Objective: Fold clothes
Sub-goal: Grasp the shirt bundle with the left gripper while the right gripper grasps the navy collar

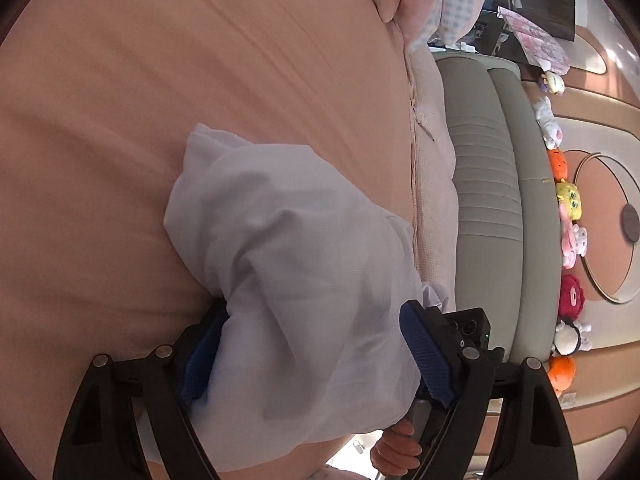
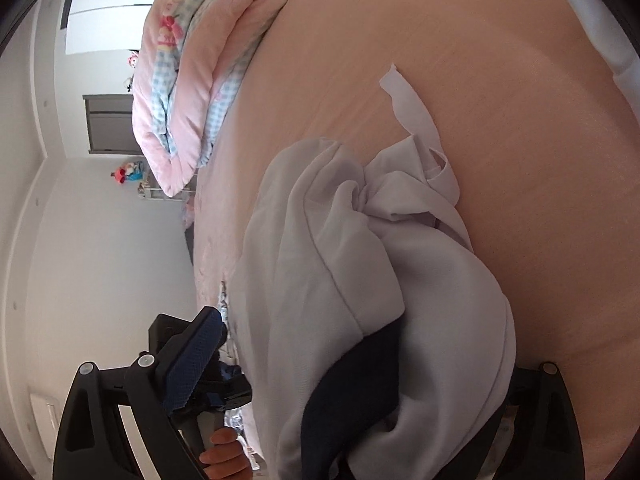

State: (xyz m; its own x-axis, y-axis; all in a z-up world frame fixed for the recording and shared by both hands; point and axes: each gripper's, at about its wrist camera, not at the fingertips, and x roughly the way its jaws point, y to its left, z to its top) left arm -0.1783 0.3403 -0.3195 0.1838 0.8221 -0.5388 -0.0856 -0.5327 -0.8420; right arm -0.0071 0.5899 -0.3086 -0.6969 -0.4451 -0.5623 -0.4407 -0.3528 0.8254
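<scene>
On the peach bed sheet [image 1: 120,120], the left wrist view shows the left tool [image 1: 316,352] spread wide, a white garment [image 1: 280,280] bunched between its blue pads without being pinched. In the right wrist view, the right tool [image 2: 352,380] is likewise splayed around the crumpled garment [image 2: 360,280], ties trailing far; it is not yet neatly folded.

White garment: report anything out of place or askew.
The white garment lies bunched and twisted on the peach sheet, not flat. One strap trails loose across the sheet. Fabric is draped between the open fingers of both grippers, hiding the right gripper's far finger.
</scene>
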